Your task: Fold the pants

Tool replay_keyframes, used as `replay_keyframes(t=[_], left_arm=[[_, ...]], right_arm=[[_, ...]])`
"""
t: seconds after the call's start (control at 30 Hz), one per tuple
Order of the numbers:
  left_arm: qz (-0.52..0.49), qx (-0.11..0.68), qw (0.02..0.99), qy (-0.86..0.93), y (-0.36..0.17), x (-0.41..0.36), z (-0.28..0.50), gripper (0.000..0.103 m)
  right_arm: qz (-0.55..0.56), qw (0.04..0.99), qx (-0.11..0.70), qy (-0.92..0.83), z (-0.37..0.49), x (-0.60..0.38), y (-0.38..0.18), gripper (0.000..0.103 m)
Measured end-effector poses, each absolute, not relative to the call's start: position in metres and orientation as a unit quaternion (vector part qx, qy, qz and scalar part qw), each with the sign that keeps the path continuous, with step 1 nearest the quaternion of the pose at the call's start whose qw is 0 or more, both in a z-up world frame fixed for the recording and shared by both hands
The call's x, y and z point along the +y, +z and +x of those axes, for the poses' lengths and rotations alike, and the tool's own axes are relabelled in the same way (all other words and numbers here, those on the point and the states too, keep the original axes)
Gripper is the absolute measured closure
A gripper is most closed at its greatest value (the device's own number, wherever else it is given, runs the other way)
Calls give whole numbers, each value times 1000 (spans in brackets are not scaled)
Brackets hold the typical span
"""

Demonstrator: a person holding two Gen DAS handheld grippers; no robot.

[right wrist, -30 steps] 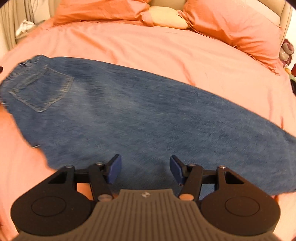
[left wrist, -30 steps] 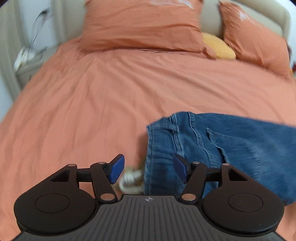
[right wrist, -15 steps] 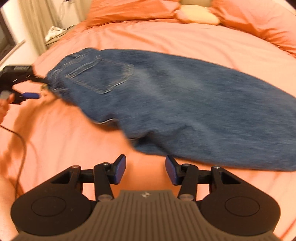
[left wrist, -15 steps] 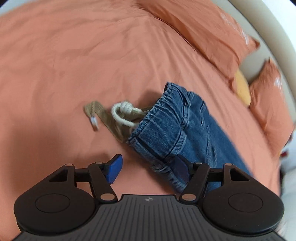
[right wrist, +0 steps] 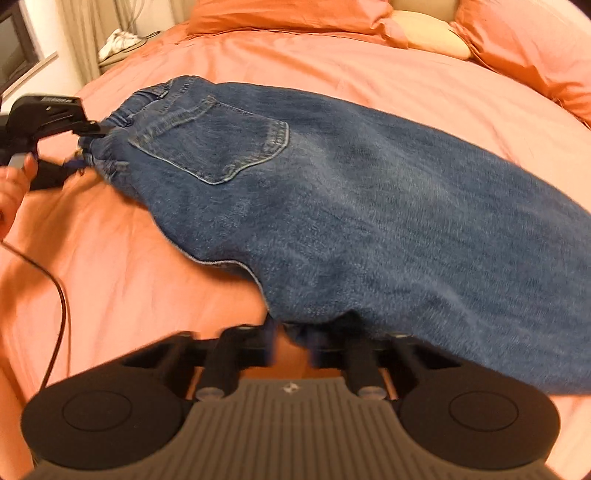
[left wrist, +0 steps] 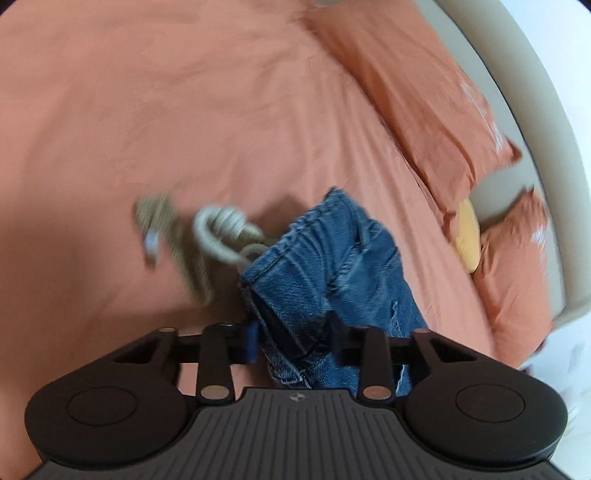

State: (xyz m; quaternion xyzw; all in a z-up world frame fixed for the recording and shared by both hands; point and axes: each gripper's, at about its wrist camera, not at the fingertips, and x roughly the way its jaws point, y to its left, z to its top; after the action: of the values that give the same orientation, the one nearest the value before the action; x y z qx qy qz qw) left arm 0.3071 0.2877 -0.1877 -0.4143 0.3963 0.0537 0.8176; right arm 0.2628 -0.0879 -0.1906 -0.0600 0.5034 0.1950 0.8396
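Blue jeans point(right wrist: 369, 192) lie across the orange bedspread, back pocket up, waistband to the left. In the left wrist view the waistband point(left wrist: 317, 266) sits bunched between the fingers of my left gripper point(left wrist: 293, 341), whose jaws have closed in against the denim. A cream drawstring point(left wrist: 218, 232) trails out of the waistband. The left gripper also shows in the right wrist view point(right wrist: 79, 147) at the waistband. My right gripper point(right wrist: 291, 349) is at the near lower edge of the jeans, blurred, its jaws narrowed with a gap still showing.
Orange pillows point(right wrist: 295, 14) and a yellow cushion point(left wrist: 467, 236) lie at the headboard. A black cable point(right wrist: 59, 295) runs over the bed at the left. A nightstand with white items point(right wrist: 118, 40) stands beyond the bed's left edge.
My left gripper moved onto the waistband and closed on it. My right gripper dropped to the jeans' near edge and its jaws narrowed. The jeans shifted and bunched slightly.
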Motion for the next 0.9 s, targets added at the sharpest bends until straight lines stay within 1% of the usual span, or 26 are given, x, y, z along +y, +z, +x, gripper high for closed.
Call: replay_keyframes(t=[0.13,0.2,0.27,0.37,0.47,0.53,0.6,0.67,0.7,0.77,0.8,0.83,0.9], left_arm=[[-321,370,872,4,-134,279,316,69],[-268,380,885,-11,-123,275,324,70],[-233,420,877,-9,-135,275,334,71],[-184,483,856,14,-176,271,340,70],[-181,498,848,26,-203,269,336,70],[-183,504,844,28,-210,269,336,67],[-165,510,844,32,-206,263,339,65],[-135,518,844,42,-196,253,344,57],[-122,521,843,47,-190,249,347,51],[-102,518,848,47,-175,243,346,45],[-90,510,854,47,-166,240,342,39],[-71,500,861,51,-157,236,337,33],[-31,485,872,56,-141,223,328,33]], right_arm=[[-53,830,506,230,258,-97,-165,99],[-45,823,514,239,255,-99,-161,99],[-44,817,519,245,252,-101,-168,99],[-33,799,553,234,254,-96,-196,99],[-33,794,563,225,253,-96,-219,99],[-19,792,568,222,255,-100,-219,99],[-15,790,570,223,257,-104,-217,99],[-5,791,573,215,259,-107,-215,98],[3,791,574,212,258,-110,-212,95],[19,791,574,211,259,-120,-208,79],[28,792,573,208,257,-126,-203,65],[34,795,569,206,253,-133,-196,63],[35,806,559,194,244,-152,-184,63]])
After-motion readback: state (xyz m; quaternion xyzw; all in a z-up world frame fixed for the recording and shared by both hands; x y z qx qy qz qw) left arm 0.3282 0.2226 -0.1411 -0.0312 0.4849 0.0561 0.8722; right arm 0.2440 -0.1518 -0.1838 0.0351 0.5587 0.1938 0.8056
